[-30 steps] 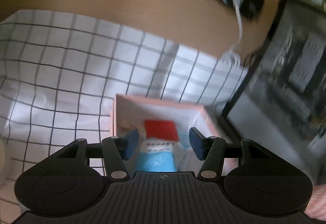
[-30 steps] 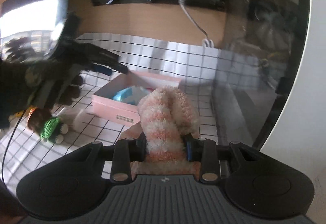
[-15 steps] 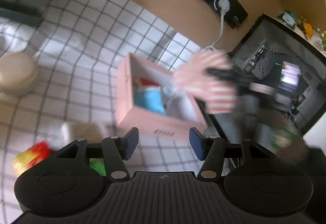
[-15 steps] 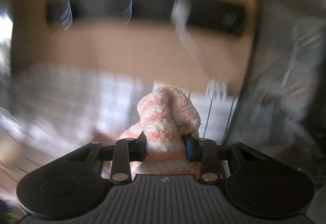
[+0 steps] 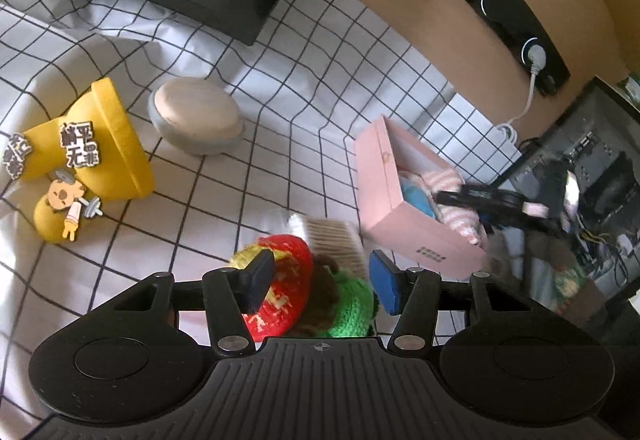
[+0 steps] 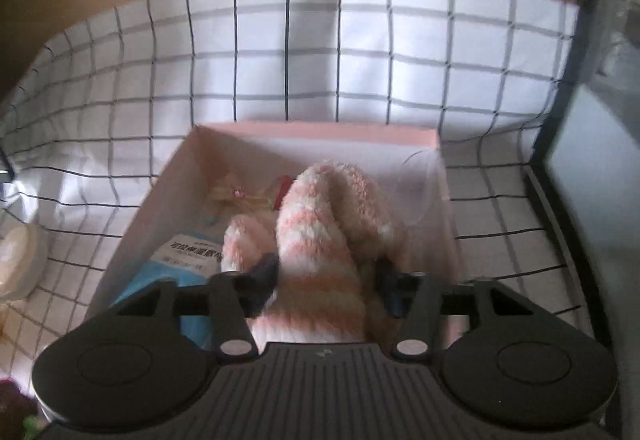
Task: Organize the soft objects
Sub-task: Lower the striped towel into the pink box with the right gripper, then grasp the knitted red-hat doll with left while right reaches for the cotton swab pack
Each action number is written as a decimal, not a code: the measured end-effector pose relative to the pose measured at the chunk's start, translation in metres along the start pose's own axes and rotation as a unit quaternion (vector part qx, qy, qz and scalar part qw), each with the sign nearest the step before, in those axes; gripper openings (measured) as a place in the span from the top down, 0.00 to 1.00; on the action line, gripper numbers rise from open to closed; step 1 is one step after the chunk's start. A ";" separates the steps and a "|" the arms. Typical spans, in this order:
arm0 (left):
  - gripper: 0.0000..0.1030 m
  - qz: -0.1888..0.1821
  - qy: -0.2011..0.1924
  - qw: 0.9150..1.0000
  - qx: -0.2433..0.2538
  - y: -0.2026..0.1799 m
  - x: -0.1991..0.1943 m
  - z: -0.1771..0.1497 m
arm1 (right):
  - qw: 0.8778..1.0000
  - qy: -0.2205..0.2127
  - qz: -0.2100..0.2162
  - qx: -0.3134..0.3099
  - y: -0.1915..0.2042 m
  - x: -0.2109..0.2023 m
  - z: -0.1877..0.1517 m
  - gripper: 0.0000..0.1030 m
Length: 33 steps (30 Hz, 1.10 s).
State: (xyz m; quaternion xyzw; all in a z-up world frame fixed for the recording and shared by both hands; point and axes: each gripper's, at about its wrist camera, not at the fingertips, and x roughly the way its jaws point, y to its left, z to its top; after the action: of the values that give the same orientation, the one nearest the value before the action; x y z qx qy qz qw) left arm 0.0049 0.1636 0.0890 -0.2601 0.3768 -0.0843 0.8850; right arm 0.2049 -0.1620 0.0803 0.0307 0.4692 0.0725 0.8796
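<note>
Table: white cloth with a black grid (image 5: 280, 143) covers the table, and everything stands on it.
Box: open pink cardboard box (image 6: 312, 133), at the right of the cloth in the left wrist view (image 5: 376, 175), is where the soft things are being gathered.
Already in the box: a light blue packet with printed text (image 6: 188, 260) and a small pale bow-shaped trinket (image 6: 236, 195) lie on its floor.
Sock: fluffy pink-and-white striped sock (image 6: 320, 232) lies inside the box, on the other contents.
Right tool (image 6: 326, 288): poised over the box with its jaws opening; the sock is between them, but the pads no longer press on it.
Doll: knitted doll with a red-and-yellow hat and green body (image 5: 304, 292) lies on the cloth just beside the box.
Left tool (image 5: 322, 282): about half open, closing slightly, hovering over the doll and gripping nothing.
Left out: yellow felt hat with cartoon patches (image 5: 92, 155), a beige ribbed fabric piece (image 5: 332, 240), and a round cream-topped grey pad (image 5: 196, 115).
Progress: roughly midway by my judgement; the sock is delivered, the doll looks next.
</note>
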 end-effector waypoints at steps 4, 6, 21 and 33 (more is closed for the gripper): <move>0.45 -0.008 -0.017 1.000 0.005 -0.007 -0.003 0.007 | 0.998 -0.061 0.019 -0.005 -0.010 -0.045 -0.015 0.38; 0.45 -0.012 -0.021 1.000 0.007 -0.012 -0.002 0.008 | 0.997 -0.074 0.026 -0.025 -0.011 -0.058 -0.022 0.65; 0.45 0.042 -0.037 0.998 -0.012 -0.006 -0.019 0.010 | 0.999 0.022 -0.003 -0.046 -0.003 -0.007 -0.008 0.64; 0.45 0.057 0.014 0.995 -0.087 0.016 -0.022 -0.017 | 0.966 -0.080 0.179 -0.170 0.073 -0.096 -0.060 0.51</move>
State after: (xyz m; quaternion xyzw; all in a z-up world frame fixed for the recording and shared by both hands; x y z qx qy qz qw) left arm -0.0238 0.1778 0.0845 -0.3128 0.4090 -0.0044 0.8572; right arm 0.0949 -0.1061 0.1346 -0.0302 0.3644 0.3049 0.8794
